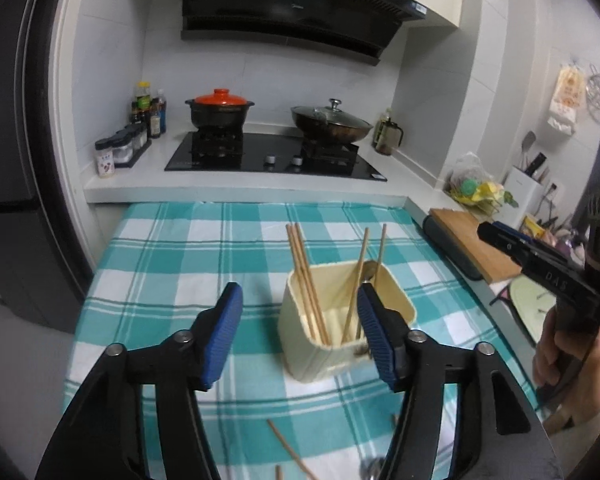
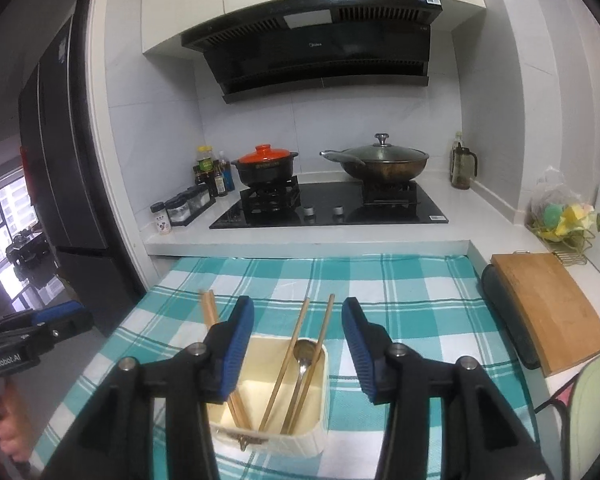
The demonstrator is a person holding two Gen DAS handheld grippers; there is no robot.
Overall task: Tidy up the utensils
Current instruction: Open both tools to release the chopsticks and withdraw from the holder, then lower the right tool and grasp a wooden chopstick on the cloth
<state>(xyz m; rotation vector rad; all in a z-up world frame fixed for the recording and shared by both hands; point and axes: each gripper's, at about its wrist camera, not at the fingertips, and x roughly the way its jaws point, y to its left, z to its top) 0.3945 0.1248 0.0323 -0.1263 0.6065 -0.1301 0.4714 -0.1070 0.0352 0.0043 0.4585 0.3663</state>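
A cream utensil holder [image 1: 312, 356] [image 2: 284, 446] stands upright on the teal checked cloth [image 1: 172, 264]. Several wooden chopsticks [image 1: 302, 268] [image 2: 318, 344] lean in it, along with a metal spoon [image 2: 302, 354]. My left gripper [image 1: 298, 288] is open, its blue pads either side of the holder's near left part, with nothing gripped. My right gripper [image 2: 298, 302] is open above the holder and holds nothing; in the left wrist view it shows at the right edge [image 1: 540, 264], held by a hand. Loose chopsticks [image 1: 288, 448] and a spoon [image 1: 372, 466] lie on the cloth below the left gripper.
Behind the cloth is a white counter with a black hob [image 2: 328, 208], an orange-lidded pot [image 2: 266, 164], a lidded wok [image 2: 384, 164] and spice jars [image 2: 180, 208]. A wooden cutting board [image 2: 548, 308] lies to the right, a dark fridge [image 2: 60, 160] to the left.
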